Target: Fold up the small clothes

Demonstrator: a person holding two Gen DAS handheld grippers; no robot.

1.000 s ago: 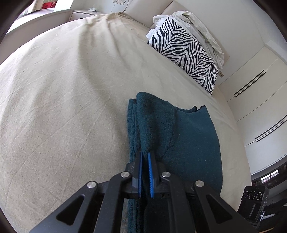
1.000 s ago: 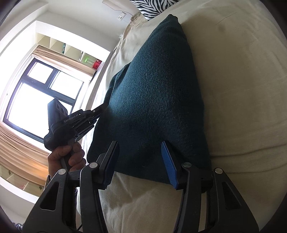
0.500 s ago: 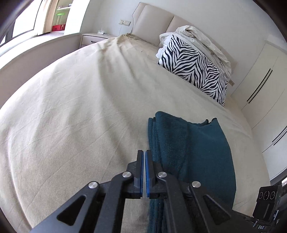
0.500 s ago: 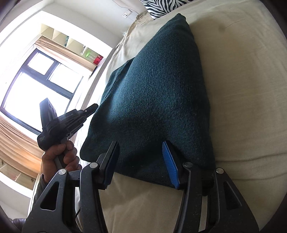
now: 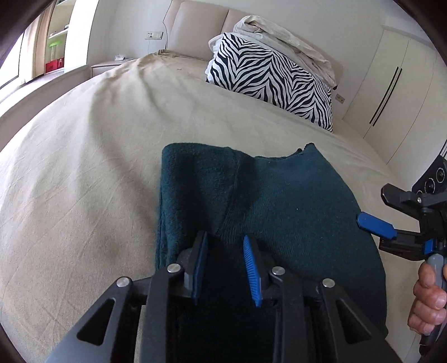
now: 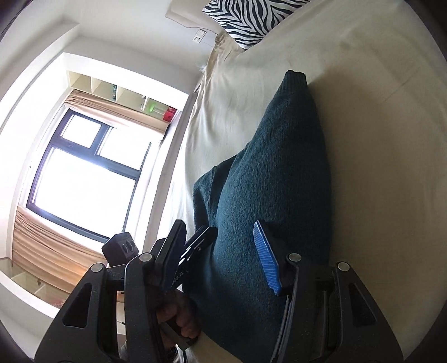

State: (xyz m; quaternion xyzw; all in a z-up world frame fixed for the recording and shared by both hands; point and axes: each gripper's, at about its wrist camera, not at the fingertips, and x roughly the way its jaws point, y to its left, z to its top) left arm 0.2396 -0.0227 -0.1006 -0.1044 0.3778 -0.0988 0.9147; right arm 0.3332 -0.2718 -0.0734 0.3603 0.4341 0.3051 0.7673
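Bed: wide, covered by a beige sheet with light creases, padded cream headboard at its far end. On it, near side: one dark teal knitted garment, folded into a rough rectangle, lying flat, a doubled layer along its left edge. On it, far side by the headboard: one zebra-print pillow, with crumpled off-white bedding heaped on top. Garment and pillow lie well apart.

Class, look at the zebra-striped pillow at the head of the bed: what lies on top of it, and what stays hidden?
A crumpled cream sheet lies on the zebra-striped pillow. The pillow hides whatever is behind it.
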